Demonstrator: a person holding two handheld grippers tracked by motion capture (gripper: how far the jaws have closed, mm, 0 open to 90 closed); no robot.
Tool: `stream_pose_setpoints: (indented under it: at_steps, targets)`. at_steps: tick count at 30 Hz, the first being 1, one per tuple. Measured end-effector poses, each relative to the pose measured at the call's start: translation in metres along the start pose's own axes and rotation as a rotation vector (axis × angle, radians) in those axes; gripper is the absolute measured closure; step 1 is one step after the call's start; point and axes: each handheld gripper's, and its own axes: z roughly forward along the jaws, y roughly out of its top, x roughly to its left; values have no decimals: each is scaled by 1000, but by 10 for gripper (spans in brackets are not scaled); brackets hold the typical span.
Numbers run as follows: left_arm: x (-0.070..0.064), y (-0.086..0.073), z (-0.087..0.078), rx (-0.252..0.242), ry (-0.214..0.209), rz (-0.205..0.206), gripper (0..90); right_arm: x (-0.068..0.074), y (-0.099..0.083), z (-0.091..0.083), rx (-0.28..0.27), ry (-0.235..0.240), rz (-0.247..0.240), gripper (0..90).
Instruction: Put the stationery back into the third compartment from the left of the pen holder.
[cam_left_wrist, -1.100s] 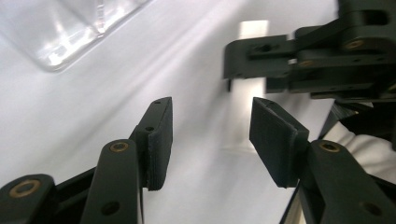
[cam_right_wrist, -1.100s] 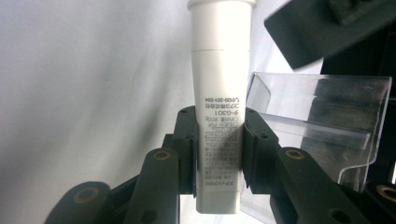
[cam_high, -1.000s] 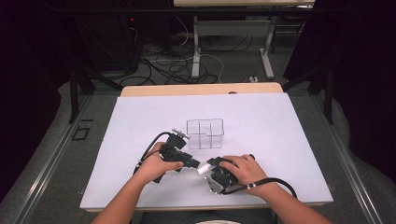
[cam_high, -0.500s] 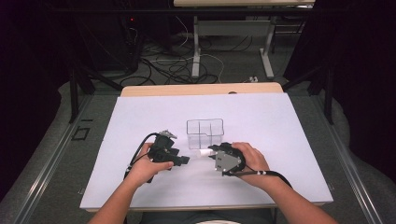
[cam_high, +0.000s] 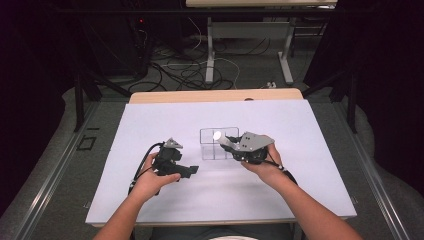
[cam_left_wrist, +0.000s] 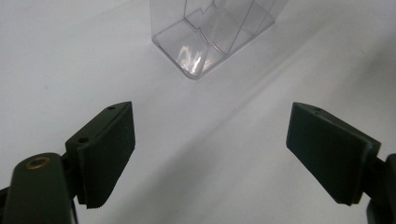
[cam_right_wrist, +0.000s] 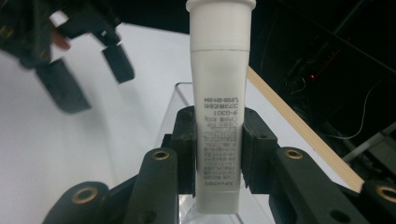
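Between right jaws, tube (cam_right_wrist: 219, 107) cap-forward.

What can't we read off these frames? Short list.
- White tube, right gripper view: lower end hidden behind the right claw; its print is too small to read.
- Clear divided box, left gripper view: top cut off by the frame edge.
- Left claw, high view: jaw gap too small to judge there.

Bare white table (cam_high: 150, 125) surrounds the clear divided box (cam_high: 215, 145), the sole obstacle.
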Motion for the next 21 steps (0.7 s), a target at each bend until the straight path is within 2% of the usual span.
stream_pose_setpoints:
  at_steps: [5, 10, 11, 13, 16, 17, 21]
  targets:
    - [0, -2, 0, -15, 6, 10, 64, -11, -5, 5, -46, -35, 124, 703]
    - [0, -5, 0, -30, 13, 10, 18, -17, -11, 10, -70, -71, 190, 703]
    - [1, -5, -1, -26, 17, 25, 1, -18, -12, 12, -73, -78, 199, 703]
    - [1, -6, -1, -33, 22, 23, 1, -19, -14, 14, -74, -86, 207, 703]
    - [1, -7, -2, -32, 32, 43, 1, -19, -18, 19, -62, -82, 222, 703]
    - [0, -8, -2, -37, 28, 36, 1, -19, -19, 20, -49, -79, 226, 703]
    - [2, -9, -2, -36, 33, 41, 1, -19, -24, 22, -54, -90, 235, 702]
